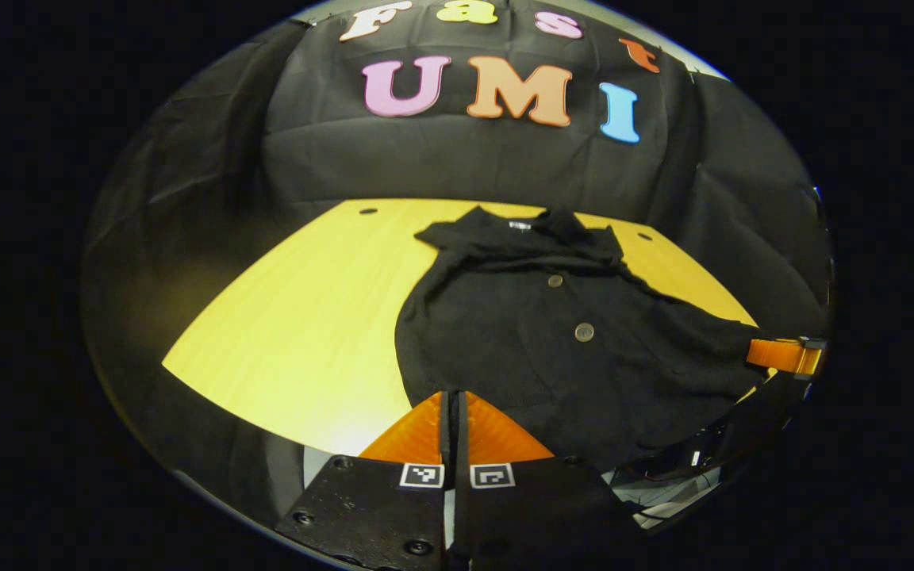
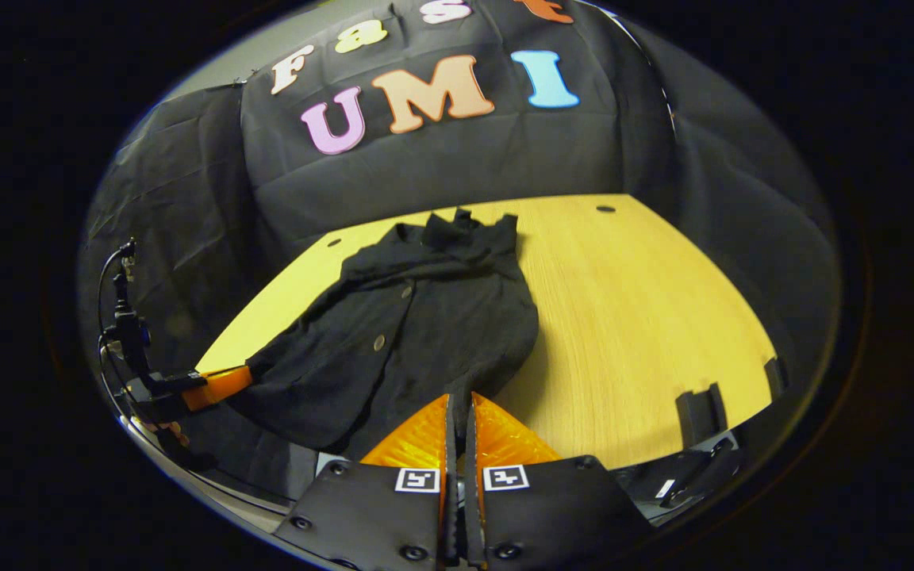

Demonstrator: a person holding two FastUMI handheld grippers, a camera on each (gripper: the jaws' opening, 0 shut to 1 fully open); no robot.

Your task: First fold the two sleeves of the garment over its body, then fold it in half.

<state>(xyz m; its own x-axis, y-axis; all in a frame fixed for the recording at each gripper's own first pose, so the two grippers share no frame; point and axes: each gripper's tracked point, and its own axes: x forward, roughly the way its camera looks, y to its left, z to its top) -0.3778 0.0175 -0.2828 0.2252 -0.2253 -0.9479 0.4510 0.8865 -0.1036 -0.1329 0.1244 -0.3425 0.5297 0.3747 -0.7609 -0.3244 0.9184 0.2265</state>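
The black garment (image 1: 552,333) lies spread on the yellow surface (image 1: 306,317), centre-right in the left gripper view and centre-left in the right gripper view, its hem reaching the left claw (image 1: 454,400) and right claw (image 2: 460,404), both pressed closed at bottom centre, though whether either pinches cloth is unclear.

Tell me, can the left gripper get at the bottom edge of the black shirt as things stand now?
Probably yes. The left gripper sits right at the near edge of the shirt, which lies on the yellow table, and nothing stands between them. Its jaws look closed, so they would need to open first.
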